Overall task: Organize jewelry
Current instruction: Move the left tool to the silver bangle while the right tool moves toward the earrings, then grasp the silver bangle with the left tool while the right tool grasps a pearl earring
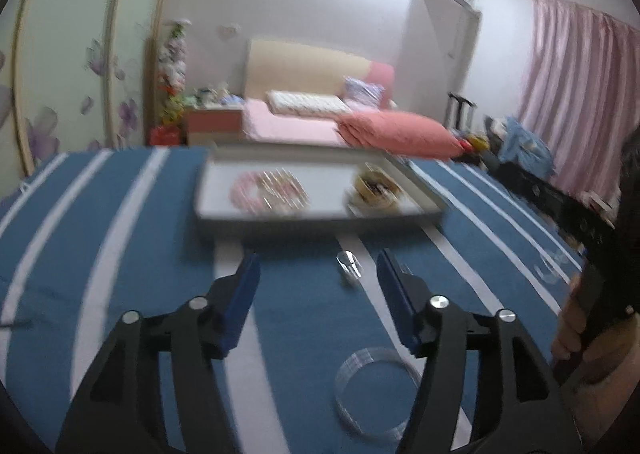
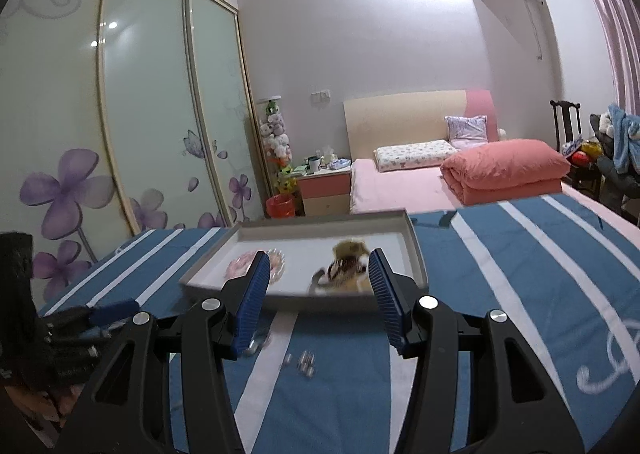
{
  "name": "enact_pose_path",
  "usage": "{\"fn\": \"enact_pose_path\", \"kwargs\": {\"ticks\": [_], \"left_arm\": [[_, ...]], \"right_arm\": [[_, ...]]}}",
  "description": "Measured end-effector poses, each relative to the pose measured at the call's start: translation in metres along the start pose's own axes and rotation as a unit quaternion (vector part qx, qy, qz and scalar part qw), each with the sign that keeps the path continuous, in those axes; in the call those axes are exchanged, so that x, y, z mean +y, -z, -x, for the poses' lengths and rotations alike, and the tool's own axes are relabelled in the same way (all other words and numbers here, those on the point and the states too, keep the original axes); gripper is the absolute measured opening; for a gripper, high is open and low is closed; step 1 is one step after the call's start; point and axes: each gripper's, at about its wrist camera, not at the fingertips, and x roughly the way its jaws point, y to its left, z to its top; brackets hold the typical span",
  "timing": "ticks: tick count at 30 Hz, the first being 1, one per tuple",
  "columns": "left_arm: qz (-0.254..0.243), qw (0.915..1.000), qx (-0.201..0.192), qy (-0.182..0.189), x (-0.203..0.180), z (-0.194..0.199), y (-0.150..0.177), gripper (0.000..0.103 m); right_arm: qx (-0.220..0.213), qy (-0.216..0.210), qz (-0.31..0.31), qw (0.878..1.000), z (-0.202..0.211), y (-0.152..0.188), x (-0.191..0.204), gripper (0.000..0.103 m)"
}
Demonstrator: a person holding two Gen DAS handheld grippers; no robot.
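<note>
A grey tray (image 1: 320, 219) with a white floor sits on a blue cloth with white stripes. Pink bead jewelry (image 1: 266, 189) lies in its left part and a gold and dark pile (image 1: 376, 185) in its right. My left gripper (image 1: 316, 274) is open and empty, short of the tray. A small clear piece (image 1: 349, 266) lies between its fingers, and a clear bangle (image 1: 376, 390) lies nearer. In the right wrist view my right gripper (image 2: 314, 286) is open and empty before the tray (image 2: 416, 254). Small clear pieces (image 2: 306, 364) lie on the cloth below it.
A bed with a folded pink quilt (image 2: 504, 169) stands behind the table, beside a nightstand (image 2: 324, 189). A wardrobe with flower-printed glass doors (image 2: 120, 125) fills the left. The other gripper and the hand holding it show at the right edge of the left wrist view (image 1: 592, 318).
</note>
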Motion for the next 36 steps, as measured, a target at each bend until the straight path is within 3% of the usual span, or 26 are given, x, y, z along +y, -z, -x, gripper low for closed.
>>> {"fn": "enact_pose_path", "kwargs": {"ticks": [7, 16, 20, 23, 29, 36], "left_arm": [[-0.078, 0.9942, 0.074, 0.007, -0.042, -0.007, 0.038, 0.076], [-0.133, 0.9777, 0.159, -0.031, -0.06, -0.043, 0.057, 0.083], [-0.124, 0.978, 0.163, -0.039, -0.054, -0.044, 0.056, 0.083], [-0.099, 0.9802, 0.168, -0.033, -0.045, -0.046, 0.052, 0.069], [-0.08, 0.9786, 0.172, -0.079, -0.019, -0.051, 0.04, 0.068], [-0.019, 0.9754, 0.176, -0.132, 0.032, -0.062, 0.019, 0.068]], "right_arm": [[0.009, -0.004, -0.021, 1.0, 0.023, 0.02, -0.001, 0.053], [0.001, 0.001, -0.034, 0.999, 0.039, 0.026, -0.011, 0.053], [0.004, 0.001, -0.041, 0.999, 0.038, 0.028, -0.014, 0.053], [0.006, 0.0, -0.042, 0.999, 0.038, 0.029, -0.016, 0.053], [0.017, -0.003, -0.041, 0.999, 0.034, 0.03, -0.014, 0.053], [0.045, -0.008, -0.029, 0.999, 0.02, 0.031, -0.007, 0.053]]}}
